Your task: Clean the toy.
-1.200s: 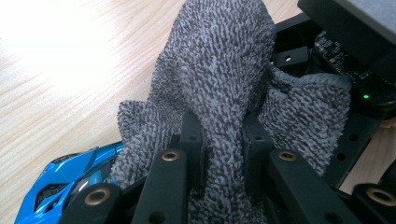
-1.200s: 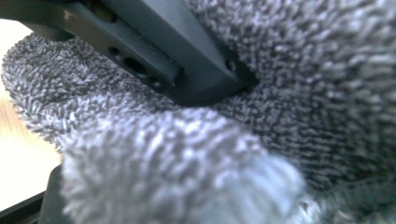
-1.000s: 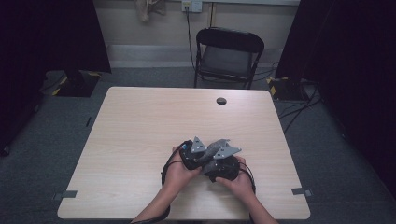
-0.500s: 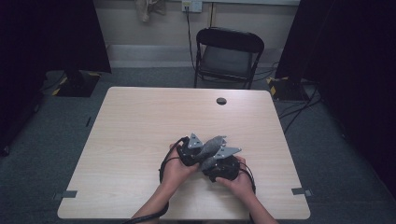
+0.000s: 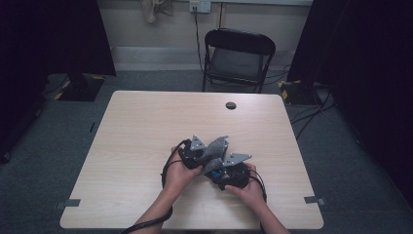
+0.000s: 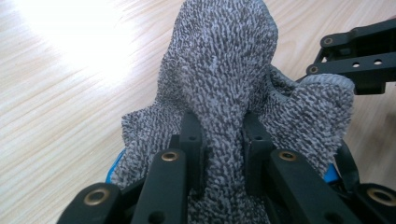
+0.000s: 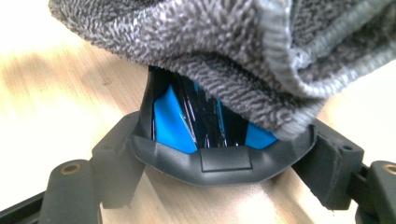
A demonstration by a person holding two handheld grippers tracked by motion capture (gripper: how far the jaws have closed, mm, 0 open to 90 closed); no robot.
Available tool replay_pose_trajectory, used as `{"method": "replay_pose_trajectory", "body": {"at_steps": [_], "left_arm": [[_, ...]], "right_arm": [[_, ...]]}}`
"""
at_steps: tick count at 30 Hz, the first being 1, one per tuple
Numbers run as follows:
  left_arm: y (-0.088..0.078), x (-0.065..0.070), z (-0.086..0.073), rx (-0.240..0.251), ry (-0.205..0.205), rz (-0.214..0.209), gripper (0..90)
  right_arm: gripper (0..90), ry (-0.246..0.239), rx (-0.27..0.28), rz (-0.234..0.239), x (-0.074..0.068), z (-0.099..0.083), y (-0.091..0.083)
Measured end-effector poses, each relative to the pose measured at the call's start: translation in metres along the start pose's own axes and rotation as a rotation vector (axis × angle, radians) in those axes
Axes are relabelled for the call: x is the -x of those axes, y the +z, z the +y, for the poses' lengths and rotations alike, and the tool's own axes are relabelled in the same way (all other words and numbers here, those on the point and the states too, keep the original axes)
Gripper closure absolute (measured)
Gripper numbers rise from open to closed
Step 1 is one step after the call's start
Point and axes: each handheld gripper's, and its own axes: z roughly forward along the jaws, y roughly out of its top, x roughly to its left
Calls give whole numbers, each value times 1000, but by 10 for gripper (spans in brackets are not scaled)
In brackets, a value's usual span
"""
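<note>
Left tool point(image 6: 219, 140) clenched on speckled grey knitted cloth point(image 6: 224, 79), right tool point(image 7: 219, 154) clamped around blue-and-black glossy object point(image 7: 196, 121) half under that cloth, both low over pale wooden tabletop point(image 5: 146, 126); risked cloth slipping free if tugged sideways.

One grey cloth point(image 6: 224, 88), one blue-black object point(image 7: 196, 121)
</note>
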Motion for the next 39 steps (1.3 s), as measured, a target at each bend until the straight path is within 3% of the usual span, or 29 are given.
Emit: {"method": "replay_pose_trajectory", "body": {"at_steps": [8,17,39], "left_arm": [[-2,-11,-3,-9,2,32,751],[-4,-25,-10,-21,-37,64,751],[-5,-43,-17,-32,-82,90,750]], "right_arm": [[239,1,0,0,0,0,0],[239,1,0,0,0,0,0],[239,0,1,0,0,0,0]]}}
